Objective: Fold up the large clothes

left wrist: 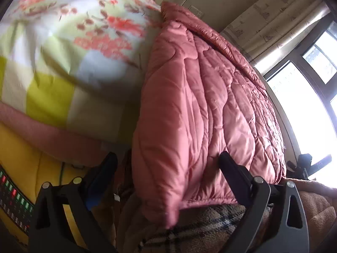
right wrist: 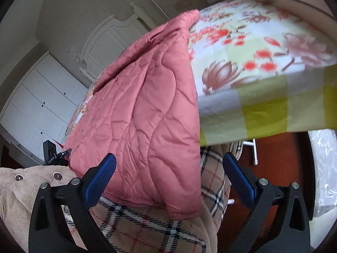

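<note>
The pink quilted jacket (left wrist: 206,105) fills the centre and right of the left wrist view, lying folded on a floral sheet (left wrist: 69,48) that covers the upper left of the frame. Its lower hem hangs just over a plaid blanket (left wrist: 189,227) at the bottom centre. The left gripper (left wrist: 168,158) stands wide, its two black fingers at lower left and lower right of the frame with the jacket's hem corner between them; neither pad clearly presses the fabric. A fuzzy tan garment (left wrist: 316,206) sits at lower right, beside a bright window (left wrist: 303,109) and curtain (left wrist: 273,21) at upper right.

In the right wrist view the jacket (right wrist: 137,105) runs from top centre down to bottom centre, over the floral sheet (right wrist: 252,52) at upper right. Its bottom corner overlaps the plaid blanket (right wrist: 158,227). The right gripper (right wrist: 168,162) is also spread wide, blue pads (right wrist: 99,179) facing inward; the left pad lies at the jacket's edge, the right pad well apart from it. A tan fleece with snaps (right wrist: 25,189) lies at lower left, white cabinets (right wrist: 42,97) at left.
</note>
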### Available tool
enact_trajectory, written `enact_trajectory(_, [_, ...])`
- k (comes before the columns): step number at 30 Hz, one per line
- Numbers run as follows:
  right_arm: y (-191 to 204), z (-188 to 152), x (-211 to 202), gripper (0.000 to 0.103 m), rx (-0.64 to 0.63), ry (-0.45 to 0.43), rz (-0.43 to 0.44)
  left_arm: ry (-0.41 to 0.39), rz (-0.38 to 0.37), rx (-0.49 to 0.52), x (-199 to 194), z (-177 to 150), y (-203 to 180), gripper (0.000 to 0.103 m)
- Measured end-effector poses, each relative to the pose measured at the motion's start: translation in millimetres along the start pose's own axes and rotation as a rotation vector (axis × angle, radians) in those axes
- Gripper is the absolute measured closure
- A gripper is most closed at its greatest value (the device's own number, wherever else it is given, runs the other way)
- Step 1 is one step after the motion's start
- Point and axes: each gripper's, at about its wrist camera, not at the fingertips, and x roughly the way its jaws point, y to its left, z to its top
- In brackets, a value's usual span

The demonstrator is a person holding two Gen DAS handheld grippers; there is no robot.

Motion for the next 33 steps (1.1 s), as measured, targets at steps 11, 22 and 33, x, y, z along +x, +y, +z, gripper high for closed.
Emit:
enact_trajectory(11, [38.5, -7.8, -23.3, 0.089, -0.089, -0.184, 0.125, -0.212, -0.059, 0.063, -45.3, 15.9, -38.4, 0.098])
enact_trajectory(22, [131.8, 25.6, -160.0, 0.090, -0.294, -0.553, 0.363, -0.537, -0.478, 0.095, -180.2, 33.9, -76.2, 0.097])
enact_trajectory(33, [104.2, 223.5, -22.0, 0.090, -0.027, -0.433, 0.071, -0.405, -0.290, -0.154, -60.9, 214.2, -69.6, 0.093])
